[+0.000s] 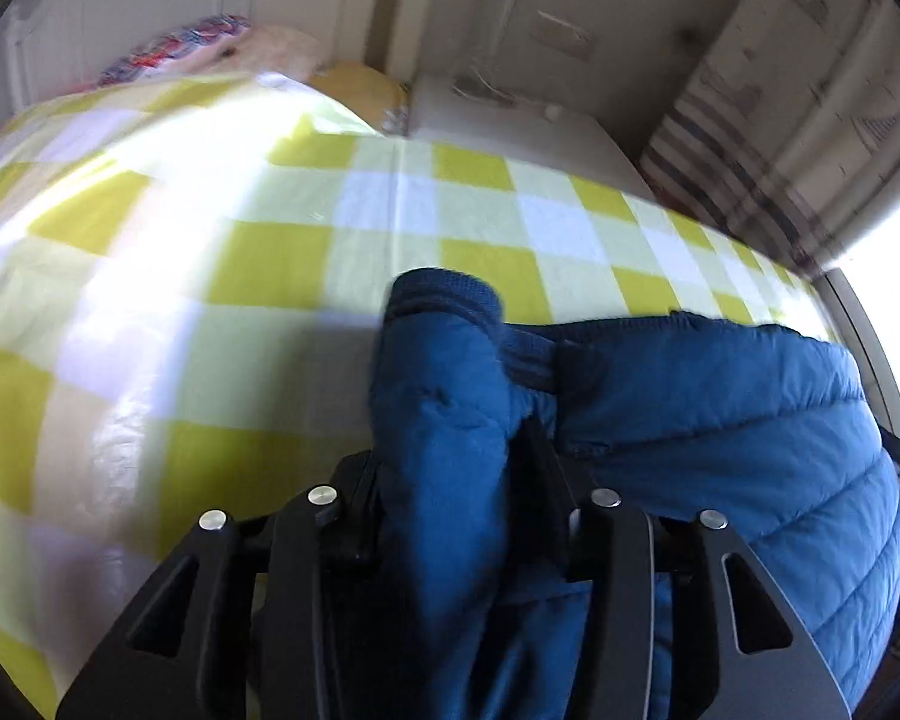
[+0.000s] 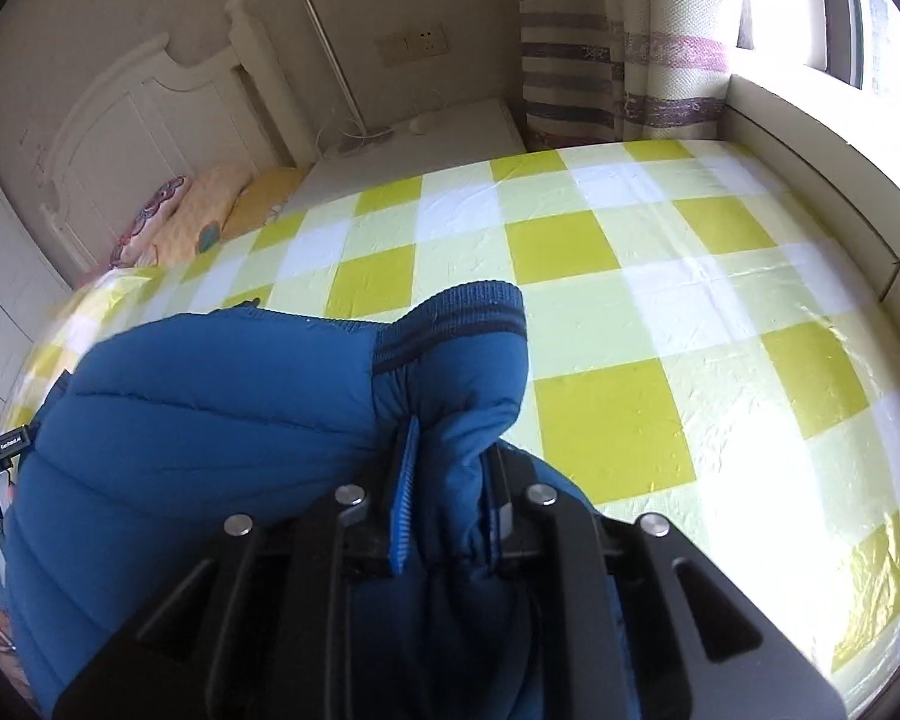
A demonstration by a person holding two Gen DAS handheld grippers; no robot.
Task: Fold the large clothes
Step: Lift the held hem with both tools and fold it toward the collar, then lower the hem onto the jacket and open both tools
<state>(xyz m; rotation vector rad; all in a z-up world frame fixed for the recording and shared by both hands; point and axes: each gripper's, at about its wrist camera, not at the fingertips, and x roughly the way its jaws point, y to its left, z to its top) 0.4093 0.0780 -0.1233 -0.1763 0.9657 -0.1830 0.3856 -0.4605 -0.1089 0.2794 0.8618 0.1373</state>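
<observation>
A blue quilted puffer jacket (image 1: 720,420) is held up over a bed with a yellow and white checked cover (image 1: 240,252). My left gripper (image 1: 450,450) is shut on a bunched part of the jacket near its ribbed hem, which sticks up between the fingers. My right gripper (image 2: 450,456) is shut on another bunched part of the same jacket (image 2: 210,420), also by a ribbed edge (image 2: 462,312). The jacket stretches between the two grippers and hangs below both. The checked cover (image 2: 630,300) lies flat beyond it.
A white headboard (image 2: 150,108) and pillows (image 2: 198,216) are at the bed's far end, with a white nightstand (image 2: 438,126) beside them. A striped curtain (image 2: 600,60) and a window ledge (image 2: 810,138) run along the bed's right side.
</observation>
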